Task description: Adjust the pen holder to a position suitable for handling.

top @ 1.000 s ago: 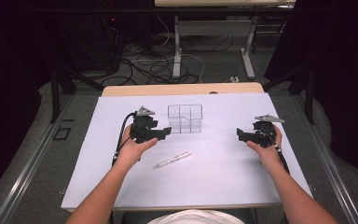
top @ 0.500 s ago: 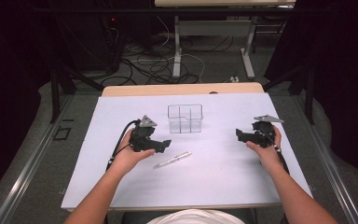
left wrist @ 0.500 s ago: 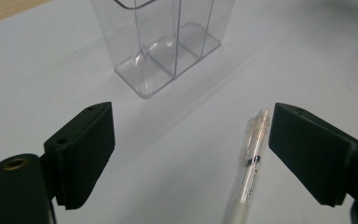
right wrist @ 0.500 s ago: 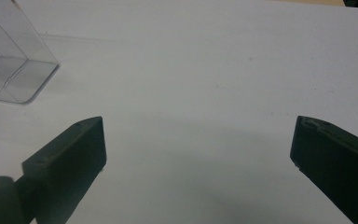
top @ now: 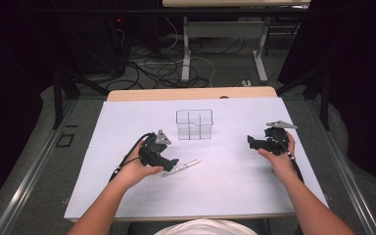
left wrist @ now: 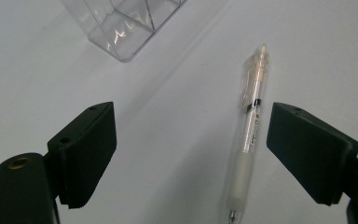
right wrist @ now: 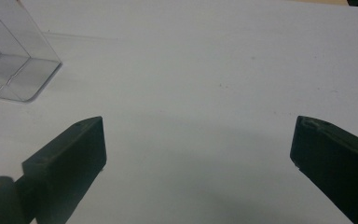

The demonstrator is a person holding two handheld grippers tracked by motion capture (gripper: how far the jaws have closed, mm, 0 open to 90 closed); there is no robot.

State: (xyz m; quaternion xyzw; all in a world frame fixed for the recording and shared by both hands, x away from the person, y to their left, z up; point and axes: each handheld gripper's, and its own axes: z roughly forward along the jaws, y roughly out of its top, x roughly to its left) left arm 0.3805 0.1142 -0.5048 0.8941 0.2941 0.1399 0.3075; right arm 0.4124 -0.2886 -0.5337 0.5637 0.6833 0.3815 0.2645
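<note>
White counter (top: 127, 196), clear box (top: 194, 124) at 12 o'clock. Pen (left wrist: 249, 130) flat between wide left gripper (left wrist: 191, 154) jaws, just opened. Light, stiff, slick; grab mid-barrel. Right gripper (right wrist: 198, 158) wide, empty.

The pen (left wrist: 250, 130) at right of centre in the left gripper view is clear plastic with a milky white grip, a thin black band and small reddish print. The box (top: 194, 124) at centre of the high view is colourless and transparent. The sheet (top: 235, 186) under them is plain white. Both the left gripper (top: 169, 164) and the right gripper (top: 250, 142) are black, each topped by a grey plate. The table edge (top: 191, 93) is pale wood.
</note>
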